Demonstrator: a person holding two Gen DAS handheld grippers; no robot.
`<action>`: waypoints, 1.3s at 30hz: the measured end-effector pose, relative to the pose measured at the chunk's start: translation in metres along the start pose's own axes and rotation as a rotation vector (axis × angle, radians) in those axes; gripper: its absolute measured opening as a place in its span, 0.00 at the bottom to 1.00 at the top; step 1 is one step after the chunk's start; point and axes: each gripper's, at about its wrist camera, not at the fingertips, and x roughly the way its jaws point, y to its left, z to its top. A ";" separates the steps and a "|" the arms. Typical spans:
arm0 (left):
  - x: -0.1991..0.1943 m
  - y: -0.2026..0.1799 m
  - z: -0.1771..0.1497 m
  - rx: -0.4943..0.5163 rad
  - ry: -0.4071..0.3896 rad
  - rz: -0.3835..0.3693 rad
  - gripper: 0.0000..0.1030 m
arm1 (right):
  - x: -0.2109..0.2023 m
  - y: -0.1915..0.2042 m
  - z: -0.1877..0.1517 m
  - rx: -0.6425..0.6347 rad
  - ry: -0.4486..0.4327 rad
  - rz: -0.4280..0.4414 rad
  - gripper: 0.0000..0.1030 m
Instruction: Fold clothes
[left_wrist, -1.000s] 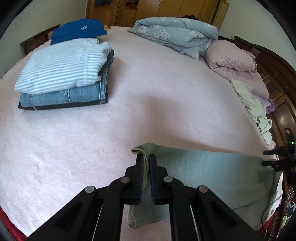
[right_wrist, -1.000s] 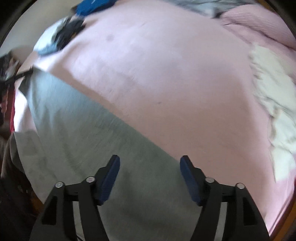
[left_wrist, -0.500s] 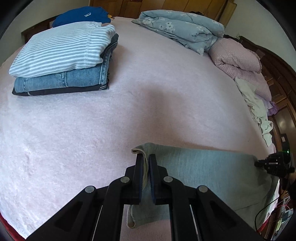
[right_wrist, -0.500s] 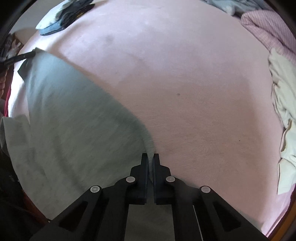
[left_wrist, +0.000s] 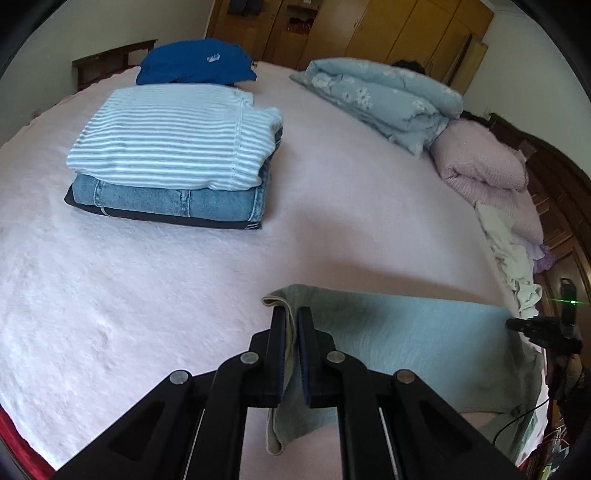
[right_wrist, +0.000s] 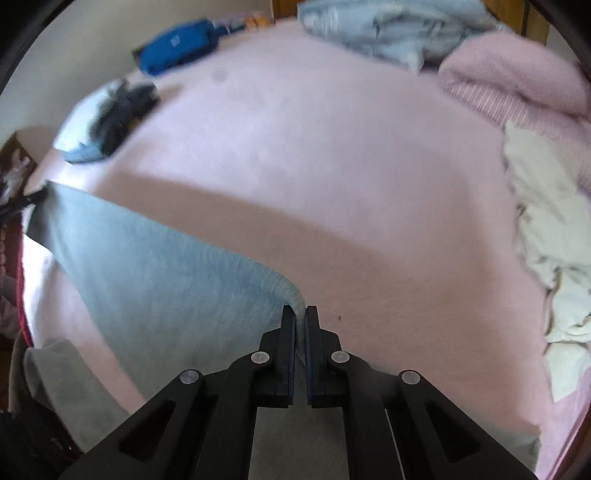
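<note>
The grey-green garment (left_wrist: 406, 332) hangs stretched over the near edge of the pink bed (left_wrist: 332, 206), its top edge taut between both tools. The left gripper (left_wrist: 291, 328) has its jaws pinching one top corner; the right gripper (right_wrist: 300, 325), spread wide a second ago, now has its jaws clamped on the opposite corner. With both corners held and the edge lifted since half a second ago, the cloth looks ready to be carried forward into a fold. A folded stack (left_wrist: 173, 155) sits well apart, further up the bed.
</note>
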 end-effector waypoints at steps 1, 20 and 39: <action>0.009 -0.001 0.002 0.013 0.022 0.018 0.06 | 0.010 0.001 0.000 0.005 0.025 -0.007 0.09; 0.020 0.018 -0.002 -0.068 0.063 -0.012 0.26 | -0.067 -0.045 -0.087 0.387 -0.198 0.219 0.22; 0.076 -0.055 -0.051 0.189 0.301 0.155 0.26 | -0.100 -0.206 -0.310 1.020 -0.120 -0.054 0.44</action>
